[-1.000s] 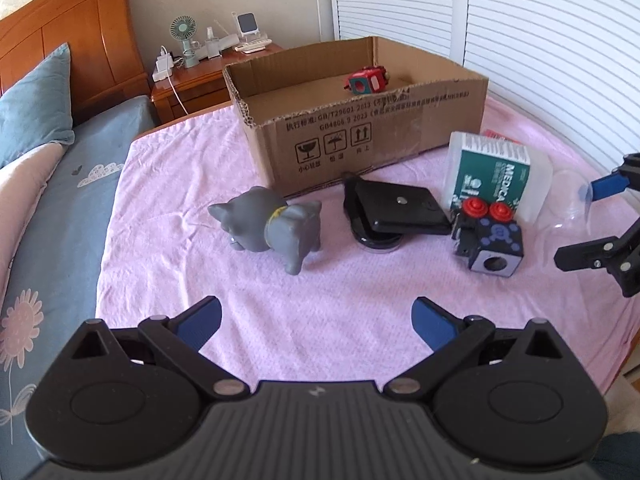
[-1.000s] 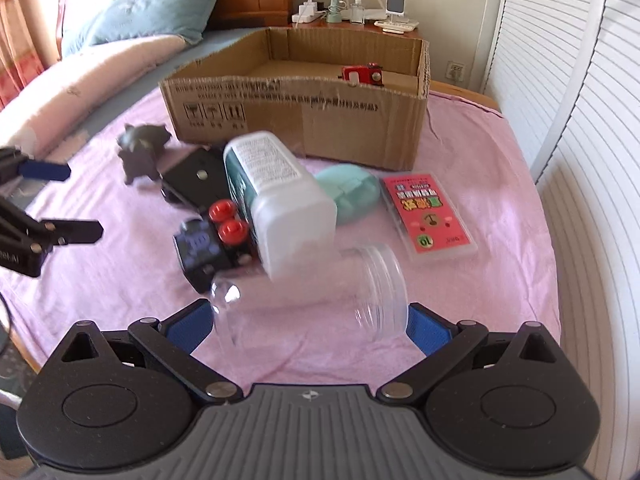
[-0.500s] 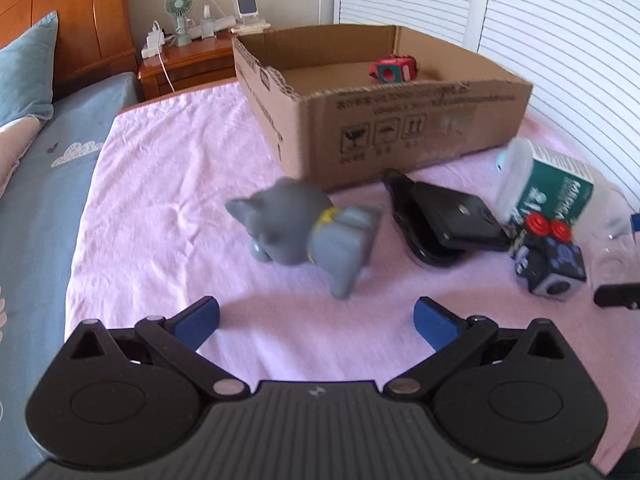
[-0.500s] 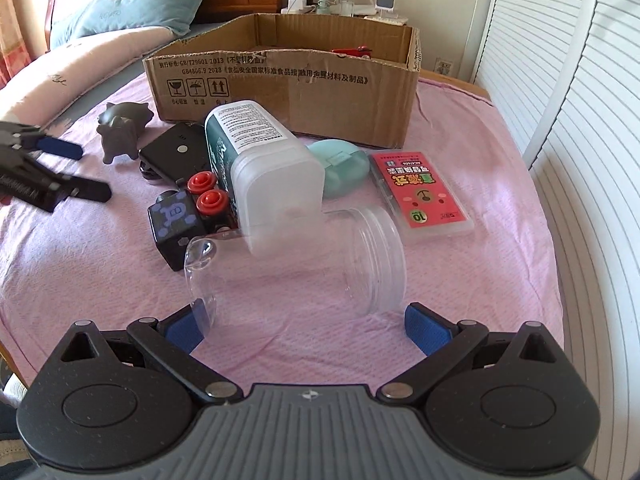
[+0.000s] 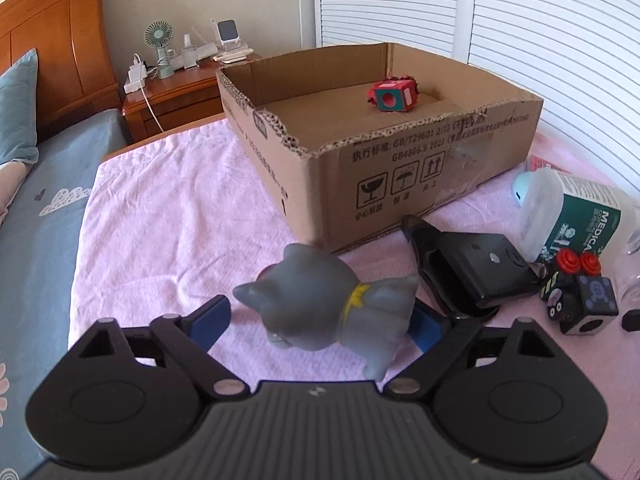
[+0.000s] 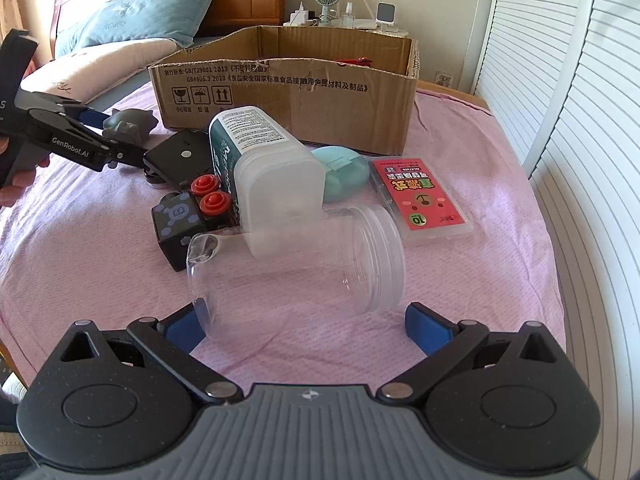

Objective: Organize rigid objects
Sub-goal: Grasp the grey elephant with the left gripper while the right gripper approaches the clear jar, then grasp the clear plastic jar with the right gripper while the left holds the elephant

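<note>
**Jaws closing in on the grey toy**

Jaws of the left gripper [image 5: 320, 322] are seen set around the grey animal toy [image 5: 332, 304], and they have just been closing; a gap is visible at the left pad, so whether the toy is gripped yet cannot be told. The toy is straddled across its body, likely so it can be lifted whole into the cardboard box [image 5: 400, 168] just behind it. The right gripper [image 6: 304, 326] is held wide around the clear jar [image 6: 296, 264], which lies on its side on the pink-covered surface [image 6: 480, 280]; no pad is seen pressing.

The red cube [image 5: 394, 96] already inside the box is shown clearly only by the left wrist view. The teal case [image 6: 344, 174] and the red card pack [image 6: 418, 200] are laid out plainly by the right wrist view.
</note>
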Demonstrator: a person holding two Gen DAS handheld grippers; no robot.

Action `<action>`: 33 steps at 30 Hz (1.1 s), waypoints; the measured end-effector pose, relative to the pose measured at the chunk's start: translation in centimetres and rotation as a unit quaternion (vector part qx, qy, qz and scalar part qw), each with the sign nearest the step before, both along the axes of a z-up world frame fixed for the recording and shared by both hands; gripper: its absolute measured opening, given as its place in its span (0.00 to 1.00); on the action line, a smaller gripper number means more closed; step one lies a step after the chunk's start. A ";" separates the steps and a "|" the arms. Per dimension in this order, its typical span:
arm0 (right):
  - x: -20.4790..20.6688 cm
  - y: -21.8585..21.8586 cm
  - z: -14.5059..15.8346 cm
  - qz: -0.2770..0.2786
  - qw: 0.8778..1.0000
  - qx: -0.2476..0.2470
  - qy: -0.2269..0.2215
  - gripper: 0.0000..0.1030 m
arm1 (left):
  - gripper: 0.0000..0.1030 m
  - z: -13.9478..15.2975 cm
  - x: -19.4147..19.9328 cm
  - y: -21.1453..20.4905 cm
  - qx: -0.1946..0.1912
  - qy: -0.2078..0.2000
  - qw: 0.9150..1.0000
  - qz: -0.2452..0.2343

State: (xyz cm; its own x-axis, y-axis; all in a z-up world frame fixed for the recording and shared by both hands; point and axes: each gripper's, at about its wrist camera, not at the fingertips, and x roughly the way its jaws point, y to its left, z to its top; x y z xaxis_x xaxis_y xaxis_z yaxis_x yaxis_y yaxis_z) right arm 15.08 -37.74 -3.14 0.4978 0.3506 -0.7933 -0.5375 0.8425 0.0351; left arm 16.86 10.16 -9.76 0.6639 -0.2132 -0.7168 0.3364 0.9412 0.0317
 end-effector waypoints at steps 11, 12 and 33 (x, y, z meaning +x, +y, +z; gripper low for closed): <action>-0.2 -0.1 -0.1 0.002 1.000 0.003 -0.004 1.00 | 0.75 0.3 -1.2 -0.7 -0.022 0.013 1.000 -0.005; -0.2 -0.1 0.0 0.003 1.000 0.003 -0.004 1.00 | 0.76 0.2 -1.3 -0.8 -0.017 0.011 1.000 -0.006; 0.6 1.3 1.6 0.024 1.000 -0.007 -0.010 1.00 | 0.85 0.9 -1.6 -0.8 0.013 0.000 1.000 -0.008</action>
